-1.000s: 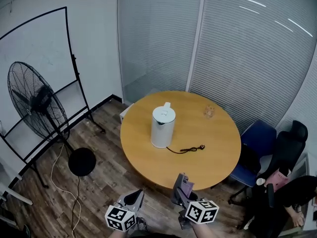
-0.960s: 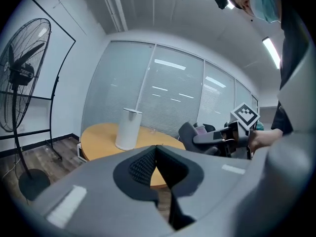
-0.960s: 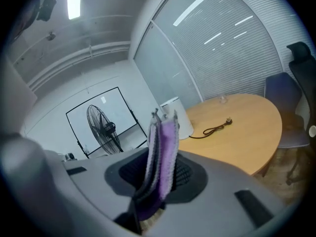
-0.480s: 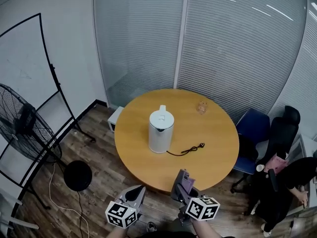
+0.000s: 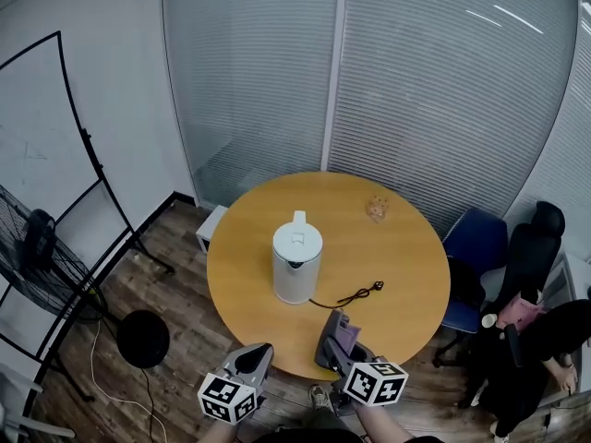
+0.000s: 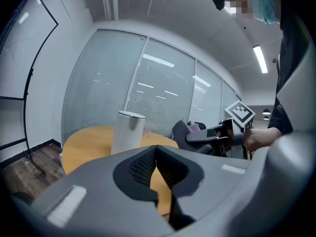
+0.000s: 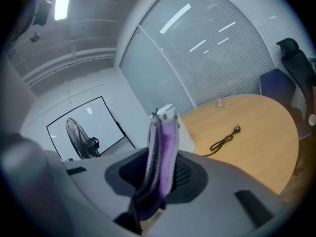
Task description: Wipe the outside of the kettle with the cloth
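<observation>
Kettle (image 5: 296, 263) stands upright, white, left of centre on the round wooden counter (image 5: 406, 266), with a loose black cord (image 5: 349, 296) lying just beside its base. Your right gripper (image 5: 334, 329) pinches the purple cloth (image 7: 160, 167), which sticks up between its jaws, near the counter's front edge. Your left gripper (image 5: 259, 351), beside it, has its jaws pressed together on nothing. Both grippers are well apart from the kettle.

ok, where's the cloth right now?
Head view, lower right: the purple cloth is clamped upright in the right tongs, by the near edge of the round table, well short of the kettle.
</observation>
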